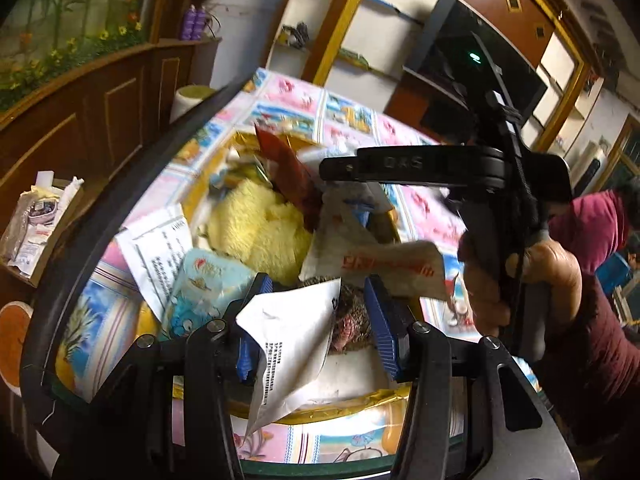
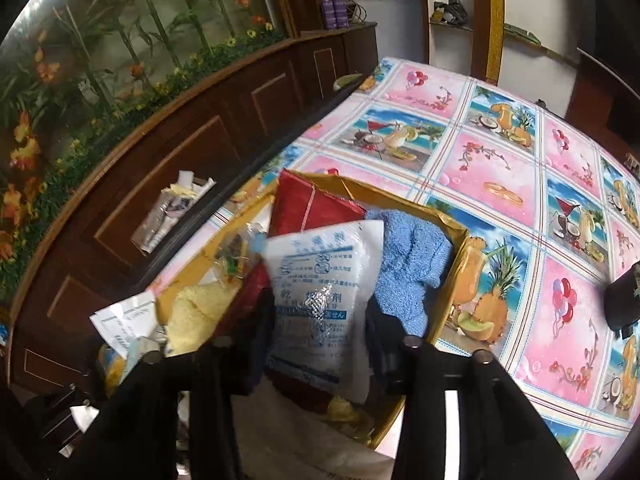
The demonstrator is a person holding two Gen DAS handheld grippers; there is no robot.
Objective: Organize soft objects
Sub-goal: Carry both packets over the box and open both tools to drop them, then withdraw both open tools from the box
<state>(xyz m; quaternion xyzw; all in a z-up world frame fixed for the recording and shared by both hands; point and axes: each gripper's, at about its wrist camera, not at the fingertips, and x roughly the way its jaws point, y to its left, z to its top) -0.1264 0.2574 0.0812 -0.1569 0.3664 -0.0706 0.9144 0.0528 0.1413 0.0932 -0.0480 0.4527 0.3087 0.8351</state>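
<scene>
Where the glossy tablecloth [image 2: 496, 168] printed with pink and blue squares covers the table, we see one gold cardboard box [image 2: 456, 256] heaped with soft things. Largest inside are one fluffy yellow plush [image 1: 256, 228] and one nubby blue terry cloth [image 2: 412, 264], bunched in the box's far corner. One white plastic pouch with blue print [image 2: 320, 304] stands over the box, long axis upright. It sits between the right gripper [image 2: 320, 320] jaws, which are parted; we cannot tell whether the pads press it. The left gripper [image 1: 316, 320] has blue ribbed pads set apart, and one crumpled white paper packet [image 1: 292, 344] hangs between them, its long axis pointing down, over a brown knitted piece [image 1: 352, 312].
</scene>
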